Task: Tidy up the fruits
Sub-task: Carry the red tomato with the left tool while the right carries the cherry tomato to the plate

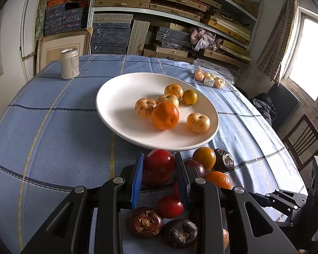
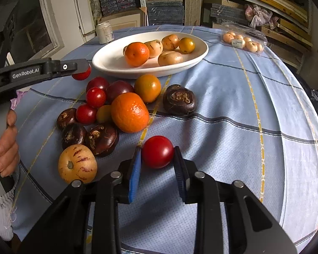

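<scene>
A white plate (image 1: 116, 97) (image 2: 108, 63) holds an orange (image 1: 165, 116) and several pale yellow and striped fruits. My left gripper (image 1: 159, 165) is shut on a red tomato (image 1: 159, 162), held above the cloth just short of the plate's near rim; the right wrist view shows it at the plate's left edge (image 2: 82, 74). My right gripper (image 2: 158, 154) is shut on another red tomato (image 2: 157, 151), low over the tablecloth. A pile of loose fruit lies left of it: an orange (image 2: 130, 112), red tomatoes (image 2: 95, 97), dark brown fruits (image 2: 179, 99) and a striped yellow fruit (image 2: 77, 164).
A drink can (image 1: 69, 63) stands at the table's far left. A clear plastic pack of pale fruits (image 1: 212, 77) lies at the far right. The table has a blue checked cloth (image 2: 233, 110). A wooden chair (image 1: 303, 141) stands to the right, shelves behind.
</scene>
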